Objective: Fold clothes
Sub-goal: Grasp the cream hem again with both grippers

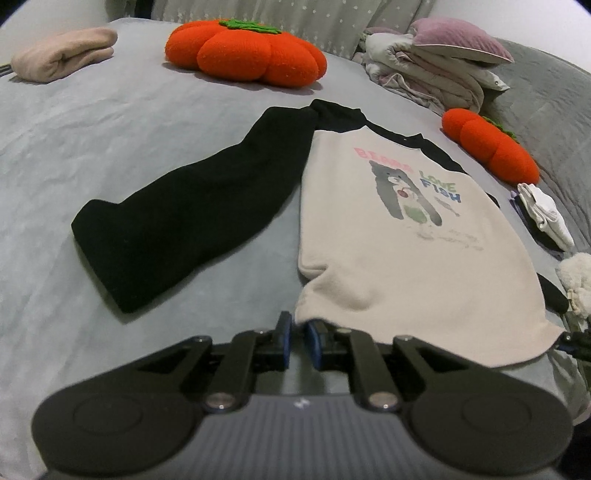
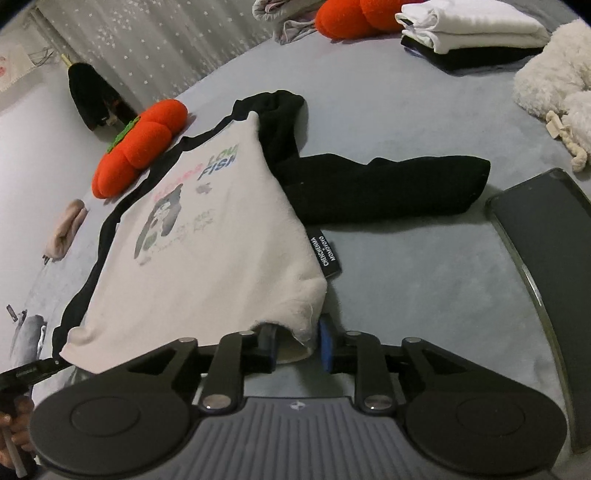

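A cream raglan shirt [image 1: 413, 236] with black sleeves and a bear print lies flat on the grey bed, hem toward me. Its left black sleeve [image 1: 192, 214] is spread out to the side. My left gripper [image 1: 297, 332] is nearly shut at the hem's left corner, with the cloth edge at its right pad. In the right wrist view the same shirt [image 2: 207, 258] fills the middle and its other black sleeve [image 2: 388, 188] lies to the right. My right gripper [image 2: 299, 343] is closed on the hem's right corner, with cloth bunched between its pads.
Two orange pumpkin cushions [image 1: 243, 51] [image 1: 491, 147] lie beyond the shirt. A folded pink garment [image 1: 62, 55] is far left, piled bedding [image 1: 436, 62] far right. Folded white and black clothes [image 2: 469, 33], a white fluffy toy [image 2: 554, 81] and a dark phone [image 2: 546, 236] lie to the right.
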